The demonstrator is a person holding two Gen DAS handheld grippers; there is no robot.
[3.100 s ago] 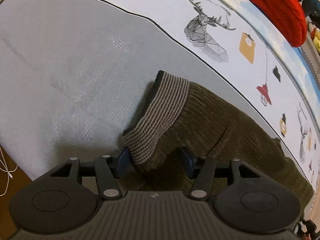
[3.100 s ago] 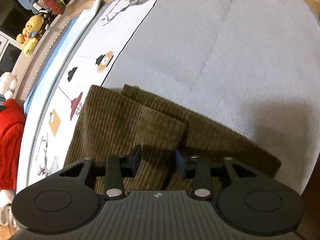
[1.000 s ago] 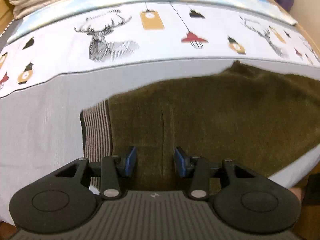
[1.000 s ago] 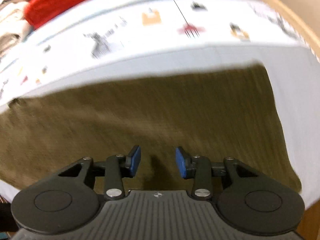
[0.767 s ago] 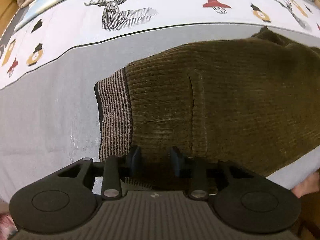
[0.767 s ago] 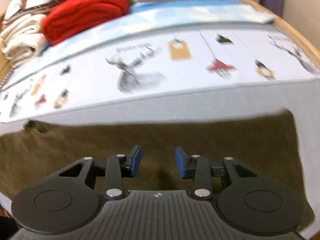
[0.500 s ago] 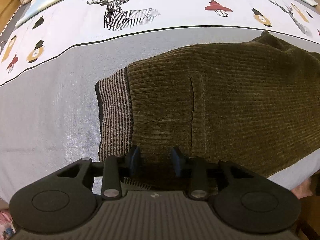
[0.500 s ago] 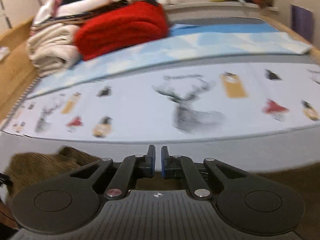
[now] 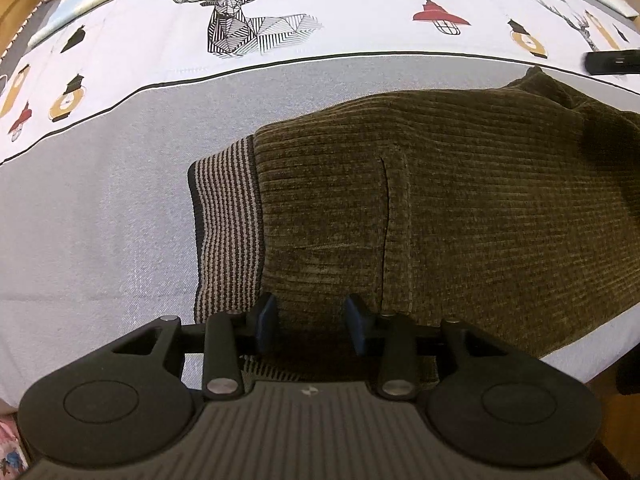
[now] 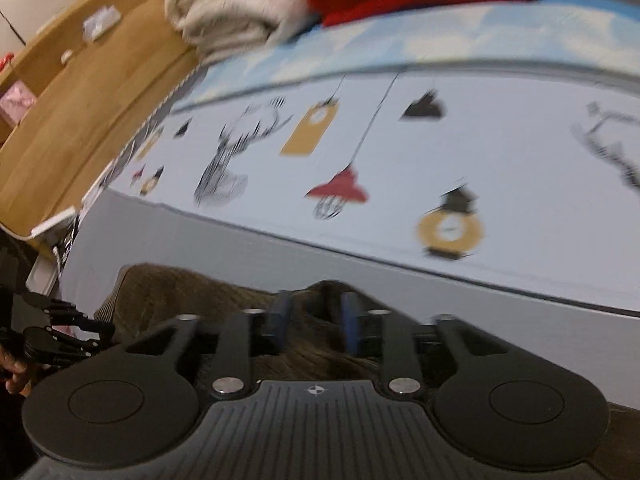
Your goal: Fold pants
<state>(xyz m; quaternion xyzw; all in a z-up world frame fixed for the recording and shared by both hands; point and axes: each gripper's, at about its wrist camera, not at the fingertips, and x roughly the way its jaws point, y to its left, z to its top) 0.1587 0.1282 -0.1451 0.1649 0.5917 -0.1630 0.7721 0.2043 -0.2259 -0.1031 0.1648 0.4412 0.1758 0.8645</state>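
Pants (image 9: 460, 216) lay flat on near strip of bed (image 9: 100, 240), waistband left; looked folded lengthwise only; cross-folds left. Left gripper (image 9: 311, 322) half-open over near edge, nothing pinched; right gripper (image 10: 316, 322) just reopened, empty, over far edge.

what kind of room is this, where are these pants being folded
Most likely a bedroom. The olive corduroy pants lie on a bed sheet printed with deer and lanterns, folded blankets are piled at its far end, and a wooden bed frame borders it.
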